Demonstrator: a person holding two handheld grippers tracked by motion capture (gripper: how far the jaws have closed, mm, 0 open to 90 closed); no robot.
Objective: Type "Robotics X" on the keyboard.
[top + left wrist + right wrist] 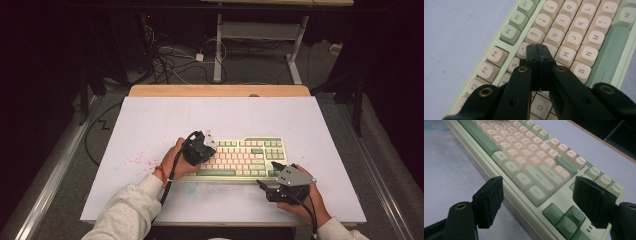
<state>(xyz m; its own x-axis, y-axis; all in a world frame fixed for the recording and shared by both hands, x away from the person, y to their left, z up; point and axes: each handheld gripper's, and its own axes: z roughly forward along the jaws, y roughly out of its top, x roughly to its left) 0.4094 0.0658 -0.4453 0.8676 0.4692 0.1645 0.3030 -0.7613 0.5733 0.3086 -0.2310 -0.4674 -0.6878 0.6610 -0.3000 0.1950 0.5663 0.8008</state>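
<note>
A pale green keyboard [242,156] with cream and green keys lies in the middle of the white table top. My left gripper [202,149] points down onto its left half. In the left gripper view the jaws are shut together with nothing between them, and the left gripper [539,48] has its tips over the cream keys beside the H key [566,54]. My right gripper [269,174] is at the keyboard's near right corner. In the right gripper view the right gripper [537,185] is open wide, its jaws either side of the Ctrl key [537,192] and arrow keys [565,220], touching nothing.
The white table top [150,125] has pink specks [137,159] at the left and a wooden strip [220,90] along the far edge. Cables [167,57] and another table's legs [218,50] stand on the floor beyond. Both forearms come in from the near edge.
</note>
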